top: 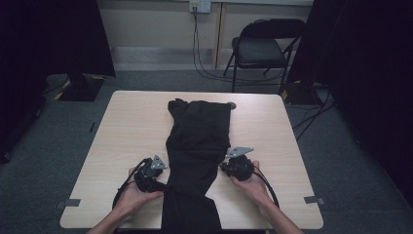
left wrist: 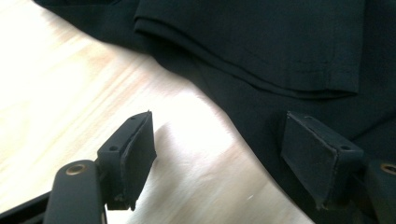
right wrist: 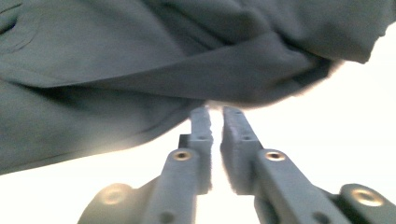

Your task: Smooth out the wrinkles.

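The long black cloth garment point(top: 197, 156), trousers by the look of it, is lying lengthwise down the middle of the pale wooden worktop point(top: 126, 126), its near end hanging over the person's edge. The left claw point(top: 157, 181) is sitting against its left edge, jaws standing wide with the hem just ahead. The right claw point(top: 225, 168) is meeting the right edge, jaws nearly together at the fabric's rim; whether cloth is pinched I cannot tell.

Dim room, overexposed, blurred close-ups

black garment point(top: 197, 146) — folded lengthwise, lying flat along table centre
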`<state>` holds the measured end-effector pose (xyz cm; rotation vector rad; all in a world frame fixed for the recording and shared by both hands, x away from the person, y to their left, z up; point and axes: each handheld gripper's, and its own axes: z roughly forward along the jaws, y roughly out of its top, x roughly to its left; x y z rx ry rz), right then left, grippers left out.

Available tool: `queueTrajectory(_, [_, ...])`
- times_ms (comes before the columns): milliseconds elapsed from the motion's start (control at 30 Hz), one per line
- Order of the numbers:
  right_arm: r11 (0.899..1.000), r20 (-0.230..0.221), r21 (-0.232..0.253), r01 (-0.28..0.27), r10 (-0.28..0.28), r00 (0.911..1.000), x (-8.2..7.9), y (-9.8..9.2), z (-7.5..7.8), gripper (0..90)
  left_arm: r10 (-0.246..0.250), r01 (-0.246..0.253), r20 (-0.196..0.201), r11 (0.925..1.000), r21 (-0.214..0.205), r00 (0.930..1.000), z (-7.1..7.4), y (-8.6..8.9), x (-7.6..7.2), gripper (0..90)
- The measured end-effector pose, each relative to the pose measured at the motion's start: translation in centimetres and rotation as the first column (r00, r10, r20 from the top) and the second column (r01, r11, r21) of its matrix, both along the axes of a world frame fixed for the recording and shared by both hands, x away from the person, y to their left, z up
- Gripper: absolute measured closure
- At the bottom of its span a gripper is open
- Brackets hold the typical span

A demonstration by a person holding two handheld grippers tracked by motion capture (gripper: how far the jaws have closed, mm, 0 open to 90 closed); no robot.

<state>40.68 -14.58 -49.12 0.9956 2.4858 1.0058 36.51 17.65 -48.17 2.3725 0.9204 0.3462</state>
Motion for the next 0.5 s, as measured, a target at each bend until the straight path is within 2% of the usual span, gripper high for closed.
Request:
queueTrajectory(33, [1.000, -0.004, 0.007, 0.003, -0.003, 1.0000, -0.1, -0.1, 0.0, 76.9, -0.001, 0.000, -0.009, 1.0000, -0.004, 1.0000, 0.1, 0.1, 0.1, 25.6])
queueTrajectory(100, [0.997, -0.001, 0.058, -0.047, 0.047, 0.9989, -1.0, 0.0, 0.5, 75.4, -0.013, 0.013, -0.007, 0.9998, -0.018, 0.9999, 0.2, 0.1, -0.1, 27.1])
queueTrajectory(167, [0.989, 0.001, 0.109, -0.098, 0.099, 0.9951, -1.9, 0.4, 1.2, 75.0, -0.031, 0.031, 0.000, 0.9986, -0.043, 0.9995, 0.5, -0.1, -0.2, 27.3])
queueTrajectory(200, [0.986, -0.004, 0.120, -0.118, 0.119, 0.9929, -2.1, 0.8, 1.2, 74.6, -0.040, 0.040, -0.001, 0.9970, -0.066, 0.9992, 0.6, -0.3, -0.3, 27.3])
queueTrajectory(267, [0.981, -0.024, 0.129, -0.144, 0.148, 0.9887, -2.5, 1.5, 0.9, 72.5, -0.059, 0.059, 0.002, 0.9957, -0.071, 0.9982, 0.6, -0.7, -0.5, 26.7])
queueTrajectory(333, [0.974, -0.044, 0.129, -0.185, 0.192, 0.9803, -2.9, 2.5, 0.3, 69.1, -0.073, 0.073, 0.003, 0.9953, -0.064, 0.9973, 0.6, -1.2, -0.7, 25.7])
queueTrajectory(367, [0.974, -0.045, 0.122, -0.193, 0.200, 0.9788, -3.1, 2.8, 0.2, 67.6, -0.081, 0.081, 0.002, 0.9949, -0.060, 0.9967, 0.6, -1.4, -0.8, 25.5])
queueTrajectory(433, [0.974, -0.045, 0.080, -0.214, 0.218, 0.9750, -3.7, 3.5, -0.2, 65.4, -0.083, 0.084, 0.006, 0.9944, -0.064, 0.9965, 0.6, -1.5, -0.8, 25.4])
queueTrajectory(500, [0.973, -0.025, 0.057, -0.224, 0.226, 0.9739, -4.0, 3.6, -0.2, 64.9, -0.081, 0.081, 0.004, 0.9954, -0.051, 0.9967, 0.5, -1.6, -0.8, 25.3])
